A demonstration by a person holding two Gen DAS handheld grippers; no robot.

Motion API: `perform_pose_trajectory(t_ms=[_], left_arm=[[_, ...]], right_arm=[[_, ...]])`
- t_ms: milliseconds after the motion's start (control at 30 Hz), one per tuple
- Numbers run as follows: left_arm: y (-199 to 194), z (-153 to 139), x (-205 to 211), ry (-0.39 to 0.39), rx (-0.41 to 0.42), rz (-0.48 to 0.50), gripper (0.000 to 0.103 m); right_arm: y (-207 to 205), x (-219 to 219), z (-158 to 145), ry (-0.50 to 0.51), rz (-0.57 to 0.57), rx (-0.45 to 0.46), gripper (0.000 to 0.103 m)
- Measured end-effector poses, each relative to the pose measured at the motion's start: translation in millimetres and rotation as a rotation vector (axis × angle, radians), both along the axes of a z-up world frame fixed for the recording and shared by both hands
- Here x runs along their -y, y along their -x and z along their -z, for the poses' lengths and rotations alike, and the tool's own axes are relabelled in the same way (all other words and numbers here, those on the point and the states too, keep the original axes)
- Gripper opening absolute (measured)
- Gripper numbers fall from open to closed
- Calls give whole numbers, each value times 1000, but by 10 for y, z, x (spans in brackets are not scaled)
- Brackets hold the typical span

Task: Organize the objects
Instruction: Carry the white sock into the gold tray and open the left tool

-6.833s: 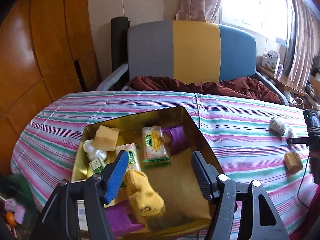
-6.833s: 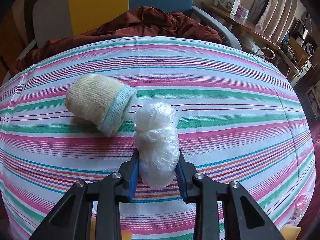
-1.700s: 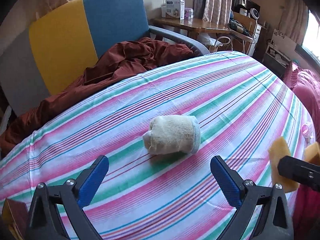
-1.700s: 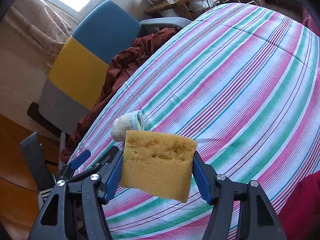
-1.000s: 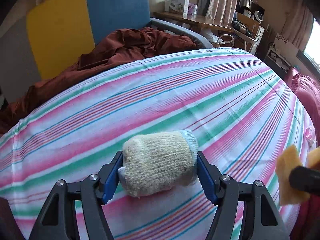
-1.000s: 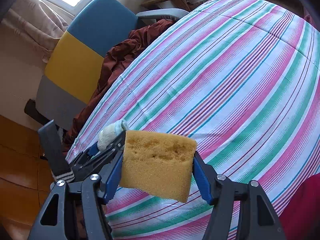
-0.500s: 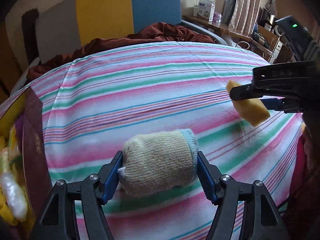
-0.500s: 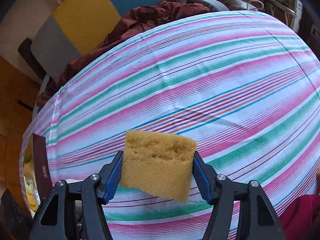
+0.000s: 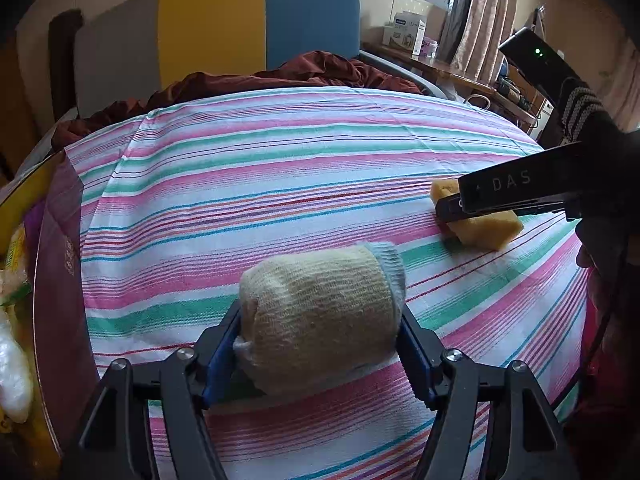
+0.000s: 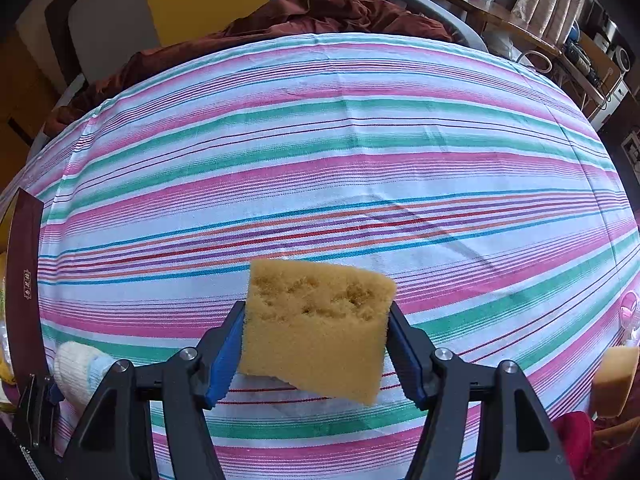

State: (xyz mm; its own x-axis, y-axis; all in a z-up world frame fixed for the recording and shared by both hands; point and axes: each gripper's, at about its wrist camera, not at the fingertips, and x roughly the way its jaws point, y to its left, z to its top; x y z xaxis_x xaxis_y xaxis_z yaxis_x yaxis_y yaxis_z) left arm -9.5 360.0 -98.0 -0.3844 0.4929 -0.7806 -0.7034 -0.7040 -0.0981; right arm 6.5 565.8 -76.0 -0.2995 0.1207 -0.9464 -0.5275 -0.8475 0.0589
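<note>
My left gripper (image 9: pixel 320 328) is shut on a rolled cream sock with a pale blue cuff (image 9: pixel 320 312) and holds it above the striped tablecloth (image 9: pixel 280 184). My right gripper (image 10: pixel 316 336) is shut on a yellow sponge (image 10: pixel 316 328), also held above the cloth. In the left wrist view the right gripper and its sponge (image 9: pixel 484 228) show at the right. In the right wrist view the sock (image 10: pixel 78 370) shows at the lower left. The dark red box (image 9: pixel 56 280) stands at the left edge with several items inside.
A second sponge piece (image 10: pixel 616 376) lies at the table's right edge. A grey, yellow and blue chair (image 9: pixel 224 28) with a dark red cloth (image 9: pixel 280 76) stands behind the table. A side desk with boxes (image 9: pixel 404 34) is at the back right.
Both grippers have swung left toward the box, carrying the sock and the sponge. The box now shows at the left edge of both views.
</note>
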Motion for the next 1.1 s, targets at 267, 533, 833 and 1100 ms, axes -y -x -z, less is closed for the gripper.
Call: perform_pose_trajectory(t_ms=[267,533,833,1100], left_arm=[[-39,12,29,-22,-19,-6,72],[-44,0,8,-5,-26,-8,71],[-128,-229,215,-9,-32,-46,70],[-226,-826,624,-75,-177,-88,70]], right_arm=[[-98,-80,59,6,-1,22,69],[-223,-177,59,-3,-6,24,69],[-398,-304,53,-10,-12,26,69],[-473,-358,44,-23,-17,28,69]])
